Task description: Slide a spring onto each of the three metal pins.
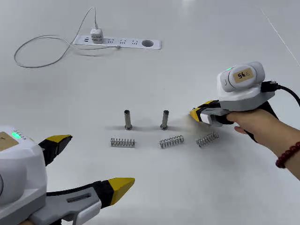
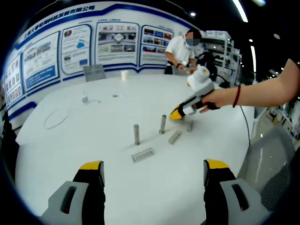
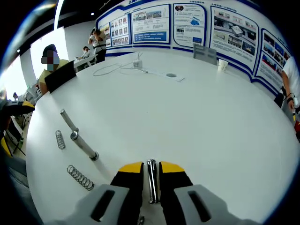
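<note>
right hand-held gripper [image 1: 196, 114] was clamped on the third pin [image 3: 151, 182], right of centre in the head view, tips low near the worktop [image 1: 187, 187] and just above the right spring [image 1: 207, 138]. left pin [image 1: 127, 119] and middle pin [image 1: 164, 119] stood upright mid-frame. left spring [image 1: 122, 142] and middle spring [image 1: 171, 141] lay flat just below them. no spring was on a pin. left hand-held gripper [image 1: 96, 159] sat wide open and empty at lower left, well apart from the parts. my read: step in hand was standing up the last pin. next move called for setting it upright in line with the other two, letting go without tipping it, then picking up a spring.
</note>
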A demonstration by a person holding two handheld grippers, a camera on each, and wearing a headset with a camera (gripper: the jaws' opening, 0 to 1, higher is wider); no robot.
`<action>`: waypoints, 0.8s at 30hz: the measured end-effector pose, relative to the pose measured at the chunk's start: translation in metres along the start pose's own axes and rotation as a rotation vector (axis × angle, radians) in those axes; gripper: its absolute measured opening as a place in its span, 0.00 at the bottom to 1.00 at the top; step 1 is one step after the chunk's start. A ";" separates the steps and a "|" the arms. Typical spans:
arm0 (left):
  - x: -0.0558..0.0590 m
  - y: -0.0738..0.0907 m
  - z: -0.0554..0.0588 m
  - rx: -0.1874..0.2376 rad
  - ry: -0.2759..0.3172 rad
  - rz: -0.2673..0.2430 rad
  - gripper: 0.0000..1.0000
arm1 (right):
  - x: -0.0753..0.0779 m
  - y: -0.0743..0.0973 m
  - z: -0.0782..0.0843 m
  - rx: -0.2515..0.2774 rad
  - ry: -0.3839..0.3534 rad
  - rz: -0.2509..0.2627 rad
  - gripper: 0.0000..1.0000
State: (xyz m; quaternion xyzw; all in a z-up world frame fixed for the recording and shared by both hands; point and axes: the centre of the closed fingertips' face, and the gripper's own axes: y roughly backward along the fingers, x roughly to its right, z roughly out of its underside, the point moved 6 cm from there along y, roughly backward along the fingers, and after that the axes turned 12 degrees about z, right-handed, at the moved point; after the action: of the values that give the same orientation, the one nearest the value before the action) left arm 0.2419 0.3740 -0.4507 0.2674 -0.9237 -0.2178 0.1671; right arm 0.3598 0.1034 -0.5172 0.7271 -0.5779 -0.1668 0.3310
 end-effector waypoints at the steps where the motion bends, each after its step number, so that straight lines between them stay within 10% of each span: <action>1: 0.000 0.000 0.000 0.000 0.001 0.000 0.89 | 0.000 -0.001 0.000 -0.002 -0.005 0.000 0.14; 24: -0.003 0.003 -0.001 0.002 -0.003 -0.015 0.88 | 0.000 0.002 0.000 0.007 -0.029 0.020 0.09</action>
State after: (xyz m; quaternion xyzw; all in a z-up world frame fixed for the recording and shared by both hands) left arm 0.2430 0.3778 -0.4491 0.2741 -0.9221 -0.2187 0.1638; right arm 0.3583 0.1031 -0.5154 0.7200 -0.5904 -0.1721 0.3217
